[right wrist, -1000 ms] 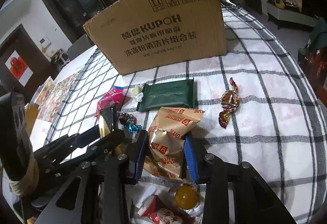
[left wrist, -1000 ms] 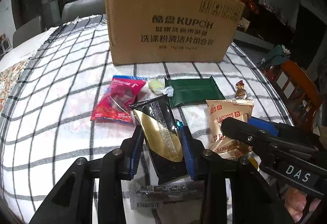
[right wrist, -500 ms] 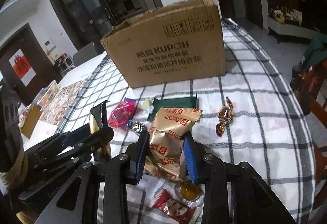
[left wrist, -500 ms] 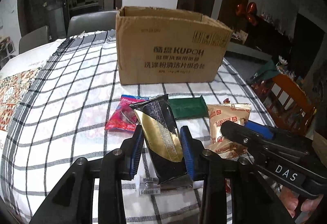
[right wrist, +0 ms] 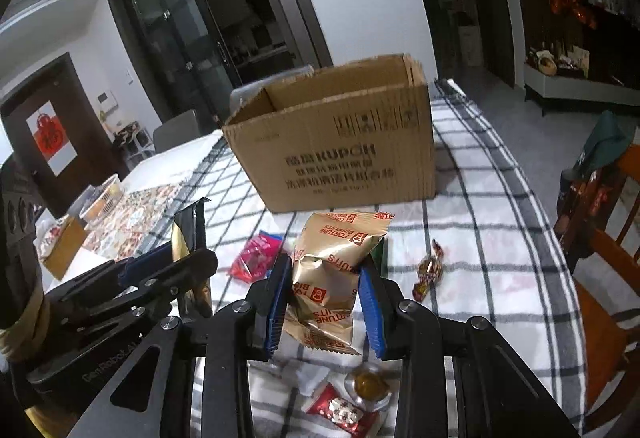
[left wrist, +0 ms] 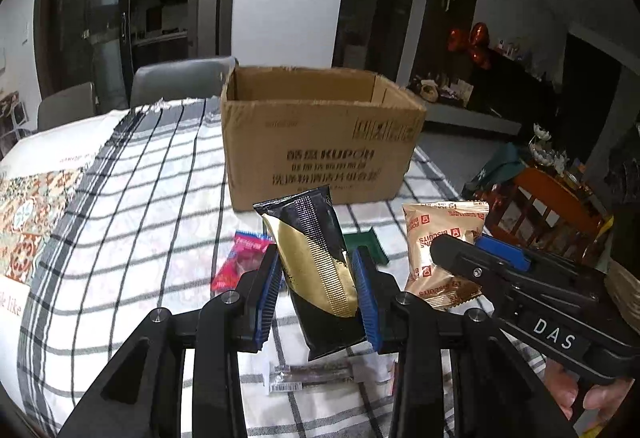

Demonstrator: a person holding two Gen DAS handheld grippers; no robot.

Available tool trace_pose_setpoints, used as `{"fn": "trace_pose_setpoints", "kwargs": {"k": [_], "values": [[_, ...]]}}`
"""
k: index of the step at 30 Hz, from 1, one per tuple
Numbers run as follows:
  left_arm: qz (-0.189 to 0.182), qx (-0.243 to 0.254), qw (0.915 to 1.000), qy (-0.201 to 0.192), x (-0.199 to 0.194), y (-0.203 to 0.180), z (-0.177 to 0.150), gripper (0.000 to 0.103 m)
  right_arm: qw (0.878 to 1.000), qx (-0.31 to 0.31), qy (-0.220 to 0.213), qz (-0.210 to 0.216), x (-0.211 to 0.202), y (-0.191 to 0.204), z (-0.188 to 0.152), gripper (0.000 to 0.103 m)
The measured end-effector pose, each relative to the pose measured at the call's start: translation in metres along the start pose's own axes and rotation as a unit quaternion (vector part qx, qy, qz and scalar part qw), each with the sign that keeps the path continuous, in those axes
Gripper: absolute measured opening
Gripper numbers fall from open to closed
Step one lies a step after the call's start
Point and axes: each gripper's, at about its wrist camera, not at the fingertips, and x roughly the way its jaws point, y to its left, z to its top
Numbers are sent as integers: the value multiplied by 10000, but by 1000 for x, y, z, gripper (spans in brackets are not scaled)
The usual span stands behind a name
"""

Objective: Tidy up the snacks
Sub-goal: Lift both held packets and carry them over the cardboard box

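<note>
- The left gripper is clenched on a black-and-gold packet, whose long axis runs forward along the fingers.
- The right gripper pinches a crumpled tan biscuit packet, likewise held clear of the checked tablecloth.
- The open cardboard box stands straight ahead of both, beyond the packets and at about equal reach from each hand.
- Its mouth faces up, so I judge each packet must clear the near wall before release.
- A red packet, a green packet and a wrapped candy lie on the cloth before the box.

Home dining rm, checked tablecloth, wooden chair, glass doors
</note>
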Motion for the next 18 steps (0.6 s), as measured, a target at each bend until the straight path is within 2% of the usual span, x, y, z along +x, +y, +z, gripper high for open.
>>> {"fn": "trace_pose_setpoints", "kwargs": {"k": [18], "values": [[17,456,9976,-523,-5,-5,72,36,9968,-215,-763,-100,-17,2,73,34]]}}
